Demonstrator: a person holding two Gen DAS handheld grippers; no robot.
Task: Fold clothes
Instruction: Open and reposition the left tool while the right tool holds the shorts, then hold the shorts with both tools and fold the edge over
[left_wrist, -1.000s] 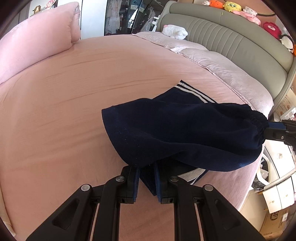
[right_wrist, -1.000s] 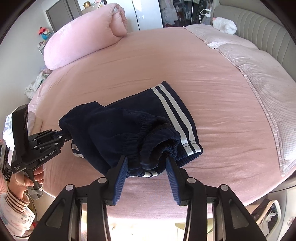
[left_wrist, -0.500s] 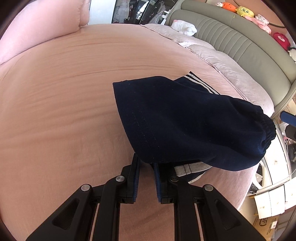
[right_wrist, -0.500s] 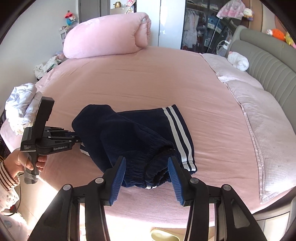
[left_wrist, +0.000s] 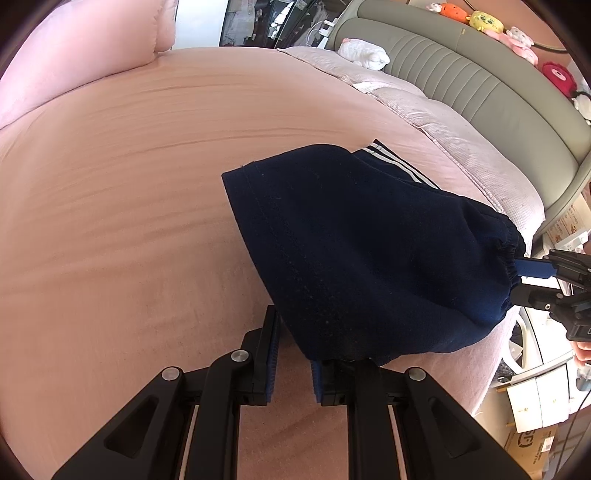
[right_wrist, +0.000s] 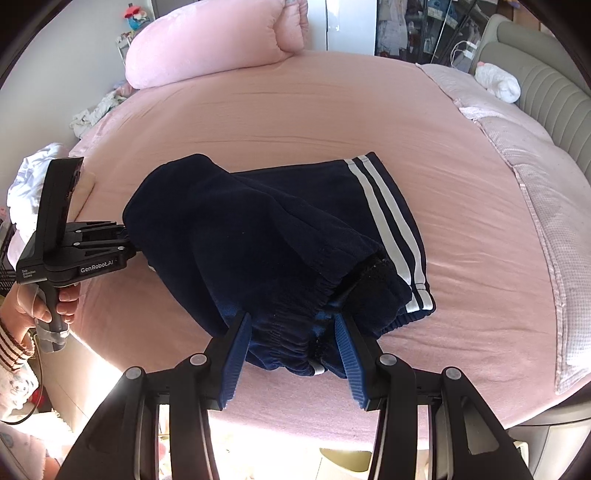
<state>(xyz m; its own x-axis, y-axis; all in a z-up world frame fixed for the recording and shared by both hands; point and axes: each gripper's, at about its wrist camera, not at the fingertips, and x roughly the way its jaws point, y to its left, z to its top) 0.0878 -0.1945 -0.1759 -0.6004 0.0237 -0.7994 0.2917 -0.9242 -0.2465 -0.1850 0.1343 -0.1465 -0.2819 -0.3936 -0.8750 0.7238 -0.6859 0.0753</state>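
The left hand-held gripper (left_wrist: 291, 363) sits at the bottom middle of its own view with the jaws fairly narrow, and honestly I can't tell if they're pinching the hem of the navy shorts (left_wrist: 369, 251) or if the cloth is just draped over the right finger. In the right wrist view the same tool, at the left edge, does look tucked into the fabric corner. The right hand-held gripper (right_wrist: 291, 350) at the bottom of its frame stands wider, with the gathered elastic waistband (right_wrist: 291, 332) bunched between the blue pads, though whether they actually bite it isn't clear. The shorts sit near the lower edge of the pink bed (left_wrist: 110, 221), a top layer lifted and stretched between the two tools over the white-striped layer (right_wrist: 384, 221) lying flat. Risks as I see it: the thick waistband could slip out of that wide jaw, the lifted flap could land crooked or bunched, or pulling could drag the bottom layer toward the mattress edge.
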